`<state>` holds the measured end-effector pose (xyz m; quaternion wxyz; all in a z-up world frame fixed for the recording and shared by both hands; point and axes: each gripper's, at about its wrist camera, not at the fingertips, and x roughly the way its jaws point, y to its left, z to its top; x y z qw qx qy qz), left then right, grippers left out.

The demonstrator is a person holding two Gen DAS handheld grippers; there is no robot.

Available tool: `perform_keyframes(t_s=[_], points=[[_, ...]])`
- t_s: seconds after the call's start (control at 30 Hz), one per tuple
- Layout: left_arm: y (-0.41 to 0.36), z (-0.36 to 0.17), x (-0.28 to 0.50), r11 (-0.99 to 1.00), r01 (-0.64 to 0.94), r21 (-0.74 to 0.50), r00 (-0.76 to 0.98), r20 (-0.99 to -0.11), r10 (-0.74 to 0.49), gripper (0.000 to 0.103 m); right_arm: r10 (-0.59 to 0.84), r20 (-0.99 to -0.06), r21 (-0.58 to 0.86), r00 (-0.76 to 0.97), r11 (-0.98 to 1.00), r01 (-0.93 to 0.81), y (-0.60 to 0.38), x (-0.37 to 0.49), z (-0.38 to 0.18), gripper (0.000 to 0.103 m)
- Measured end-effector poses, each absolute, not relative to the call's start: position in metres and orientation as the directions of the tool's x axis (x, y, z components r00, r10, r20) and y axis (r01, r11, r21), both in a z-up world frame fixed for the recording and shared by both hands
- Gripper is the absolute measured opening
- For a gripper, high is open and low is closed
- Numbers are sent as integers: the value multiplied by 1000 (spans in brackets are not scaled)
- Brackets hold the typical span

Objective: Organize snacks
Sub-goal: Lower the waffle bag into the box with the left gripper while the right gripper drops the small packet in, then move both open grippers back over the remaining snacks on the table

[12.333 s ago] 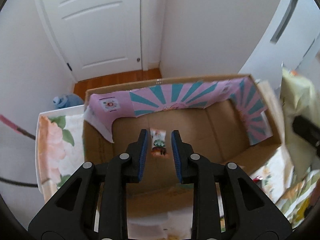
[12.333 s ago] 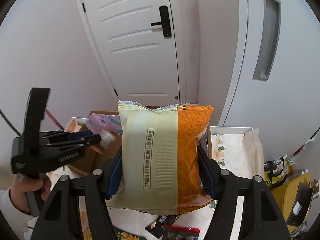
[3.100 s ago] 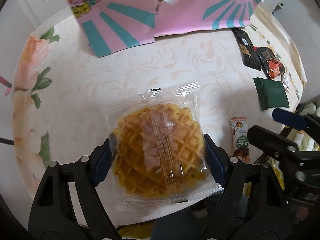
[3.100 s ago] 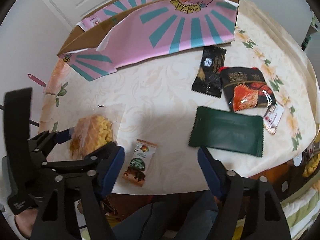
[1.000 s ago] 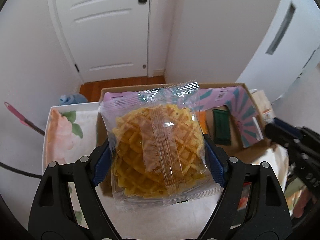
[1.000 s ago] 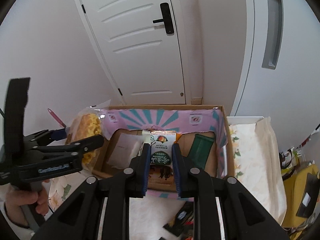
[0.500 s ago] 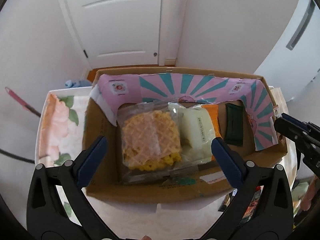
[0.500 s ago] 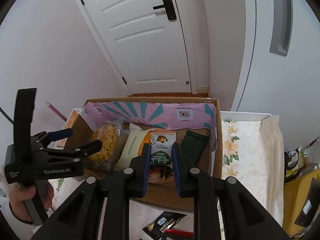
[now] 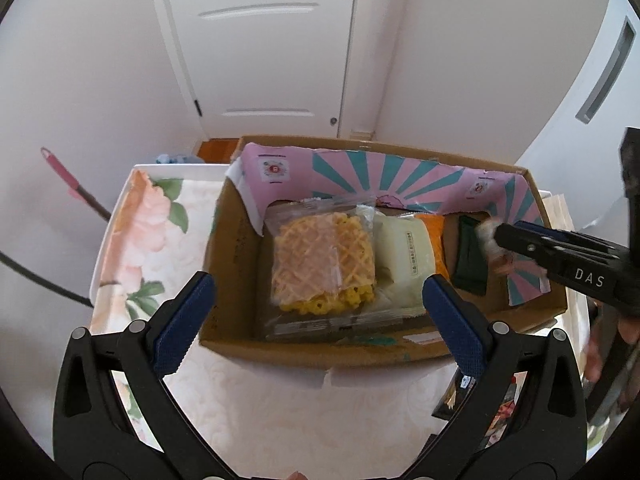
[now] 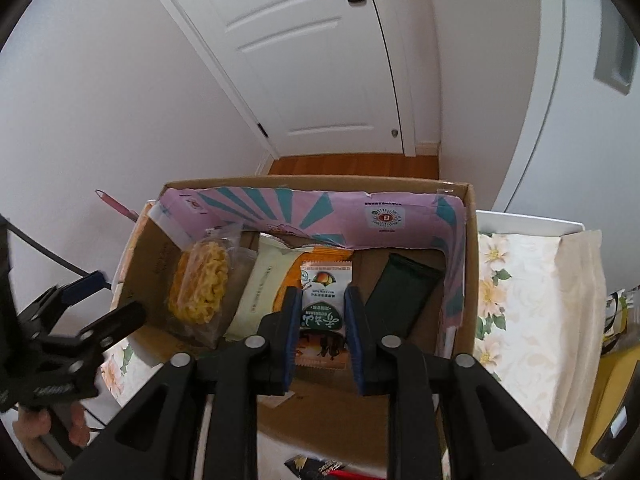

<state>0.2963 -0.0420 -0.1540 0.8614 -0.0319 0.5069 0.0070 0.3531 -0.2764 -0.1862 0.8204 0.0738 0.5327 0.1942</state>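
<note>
While the right gripper clamps a small packet above the box, the left gripper gapes empty.
Released crookedly, it could slide off the pale bag.

waffle pack flat in box, left end.

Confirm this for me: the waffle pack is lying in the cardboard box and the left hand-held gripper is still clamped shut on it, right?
Not quite. The waffle pack does lie in the cardboard box, but the left hand-held gripper is not clamped on it. The left wrist view shows its jaws spread wide and empty, with the pack beyond them in the box.
</note>
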Motion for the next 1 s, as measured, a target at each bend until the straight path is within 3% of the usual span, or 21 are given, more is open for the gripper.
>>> perform_keyframes(t_s=[0.07, 0.1, 0.6, 1.0], points=[[-41, -152, 292, 997, -55, -46, 489, -872, -13, 103, 407, -841, 337, 358, 910, -242, -278, 357, -191, 97], [-40, -151, 289, 997, -59, -44, 491, -871, -10, 103, 410, -835, 338, 366, 909, -245, -278, 357, -190, 100], [-36, -130, 239, 998, 11, -63, 539, -840, -59, 103, 390, -767, 319, 509, 921, -224, -295, 304, -152, 100], [-30, -123, 179, 994, 84, -73, 567, -816, -108, 103, 273, -791, 223, 547, 962, -157, -301, 217, -130, 100]])
